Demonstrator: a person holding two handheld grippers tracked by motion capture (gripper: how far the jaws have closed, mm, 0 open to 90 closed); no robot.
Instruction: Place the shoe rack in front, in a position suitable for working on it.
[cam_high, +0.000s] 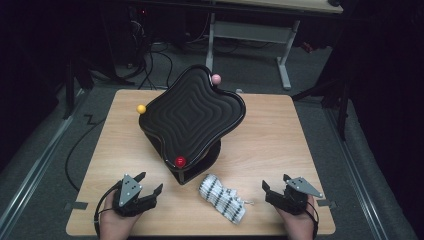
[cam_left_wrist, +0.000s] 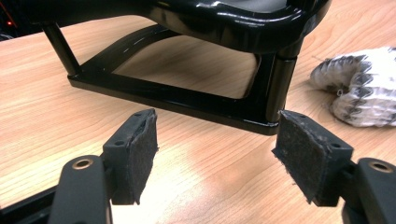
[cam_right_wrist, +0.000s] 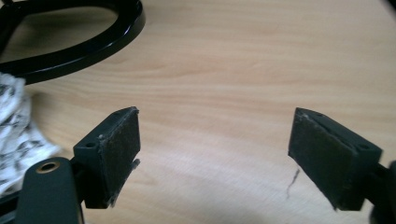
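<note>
A person's two hands rested at the near edge of a wooden bench (cam_high: 270, 125), each holding a gripper. The left gripper (cam_high: 148, 184) had its jaws spread wide with nothing between them, and so did the right gripper (cam_high: 275, 184). A white cloth with dark stripes (cam_high: 222, 196) lay crumpled between them, just in front of a black ridged tray (cam_high: 192, 112) tilted on a stand. To pick the cloth up well, I judged the nearer gripper should come down over a raised fold and close fully. The tray held one red ball (cam_high: 180, 161) at its low near rim; a yellow ball (cam_high: 141, 108) and a pink ball (cam_high: 216, 78) sat at its edges.
</note>
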